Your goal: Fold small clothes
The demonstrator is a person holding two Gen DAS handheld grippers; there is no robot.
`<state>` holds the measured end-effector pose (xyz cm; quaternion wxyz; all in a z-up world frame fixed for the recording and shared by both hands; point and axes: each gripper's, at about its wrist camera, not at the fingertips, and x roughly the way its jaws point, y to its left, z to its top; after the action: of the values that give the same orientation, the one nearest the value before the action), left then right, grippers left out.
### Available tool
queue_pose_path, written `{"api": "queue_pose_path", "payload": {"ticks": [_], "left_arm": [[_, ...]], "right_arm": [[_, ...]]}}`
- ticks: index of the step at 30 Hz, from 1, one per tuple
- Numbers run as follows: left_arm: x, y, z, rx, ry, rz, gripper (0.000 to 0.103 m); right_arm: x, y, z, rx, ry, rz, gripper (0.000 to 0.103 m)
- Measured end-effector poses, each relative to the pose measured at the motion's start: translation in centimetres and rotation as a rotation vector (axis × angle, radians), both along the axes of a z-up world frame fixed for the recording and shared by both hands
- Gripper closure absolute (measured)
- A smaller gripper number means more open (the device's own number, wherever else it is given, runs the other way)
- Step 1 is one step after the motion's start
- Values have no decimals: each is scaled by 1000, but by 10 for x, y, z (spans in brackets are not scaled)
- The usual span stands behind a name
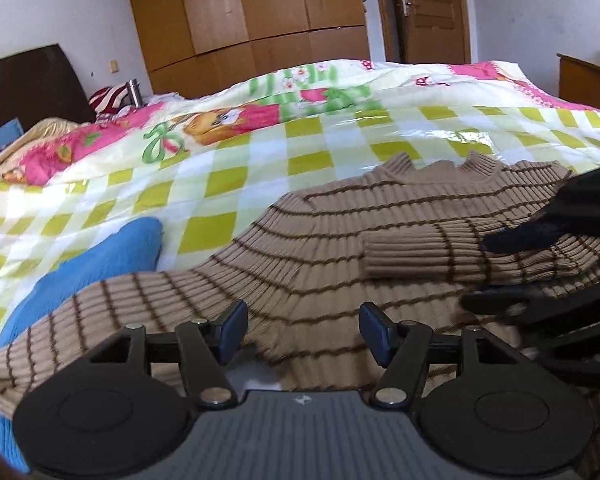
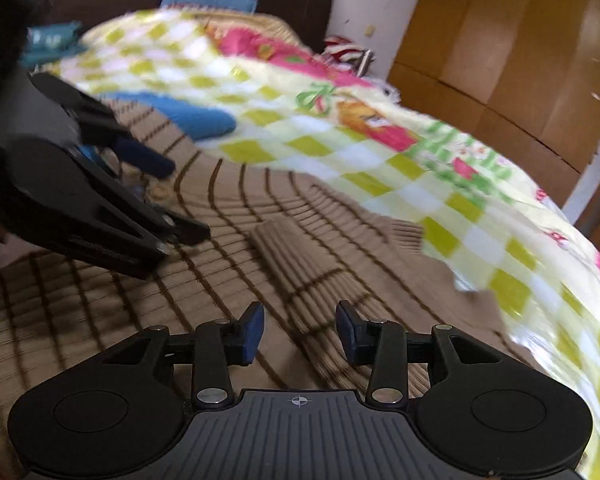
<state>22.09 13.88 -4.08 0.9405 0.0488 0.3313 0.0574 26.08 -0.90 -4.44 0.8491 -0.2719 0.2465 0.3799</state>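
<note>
Bed covered by a glossy quilt (image 1: pixel 340 136), yellow-green and white checks, with pink cartoon panels toward the far side. Dark headboard (image 1: pixel 28 80) at far left, striped pillow (image 1: pixel 110 98) and a metal flask (image 1: pixel 134 92) beside it. Wooden wardrobe (image 1: pixel 252 12) along the far wall, wooden door (image 1: pixel 428 8) to its right.

Tan ribbed sweater (image 1: pixel 320 240) with thin brown stripes lies flat on the near part of the quilt, collar pointing away. One sleeve is folded across the chest, its cuff (image 1: pixel 400 254) resting on the body. A blue knit garment (image 1: pixel 100 256) lies at the sweater's left edge, partly under it.

Left gripper (image 1: pixel 303 330) hovers over the sweater's near hem, released, nothing between the pads. Right gripper (image 2: pixel 300 330) likewise released, above the folded sleeve; view blurred.
</note>
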Motion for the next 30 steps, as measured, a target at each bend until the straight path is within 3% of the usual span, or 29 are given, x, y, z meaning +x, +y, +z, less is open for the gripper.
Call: {"api": "queue_pose_path", "payload": {"ticks": [4,6,10,14,16,18,20,22,30], "left_arm": [[-8,9,0,-17,7,2,28],[-13,13,2,-25,4,2,28],[-19,23,9,-56,-11,10,28],[-22,37,21,-117,-36,34,27],[-23,44,28,-152,-52,43,27],[-21,47,33,-176,-74,43,24],[-15,43,35,-172,-85,34,23],[-11,33,37,-164,-94,3,23],[7,3,19,-124,-21,-113,23]], "right_arm": [[22,16,-8,5,69,-74,70],[35,12,-6,52,140,-145,87],[52,-11,16,181,289,-238,101],[44,-29,48,350,324,-241,101],[34,-29,53,385,320,-211,101],[27,-16,42,357,353,-162,99],[17,2,15,226,385,-119,91],[9,9,-4,164,395,-96,91],[12,-42,37,242,406,-106,83]]}}
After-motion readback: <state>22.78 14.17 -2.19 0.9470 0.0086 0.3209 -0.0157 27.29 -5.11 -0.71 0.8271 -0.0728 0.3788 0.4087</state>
